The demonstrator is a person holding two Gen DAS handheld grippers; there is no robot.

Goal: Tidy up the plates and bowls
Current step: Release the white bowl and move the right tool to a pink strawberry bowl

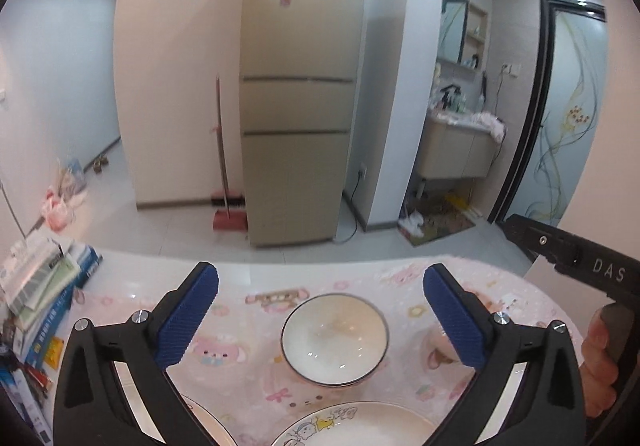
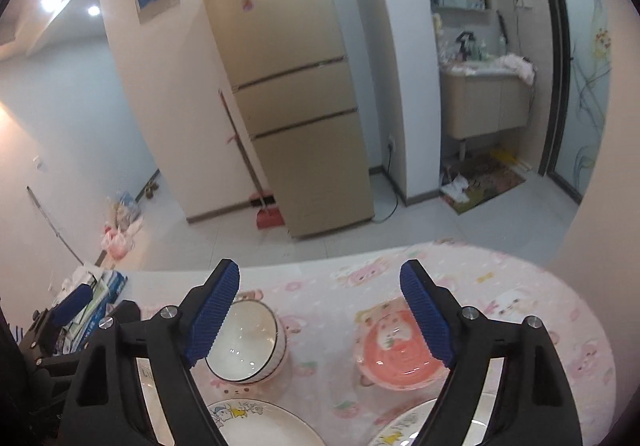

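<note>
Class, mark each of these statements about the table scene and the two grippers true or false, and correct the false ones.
1. The left gripper is open and holds nothing. True.
2. The white bowl lies upside down. False: it stands upright, its hollow showing.
3. The pink bowl sits on the patterned tablecloth. True.
4. The right gripper is shut on a plate. False: it is open; the cartoon plate lies untouched below it.

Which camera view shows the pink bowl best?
The right wrist view: the pink bowl sits whole between the open fingers of the right gripper. In the left wrist view, the left gripper's finger hides nearly all of it.
</note>
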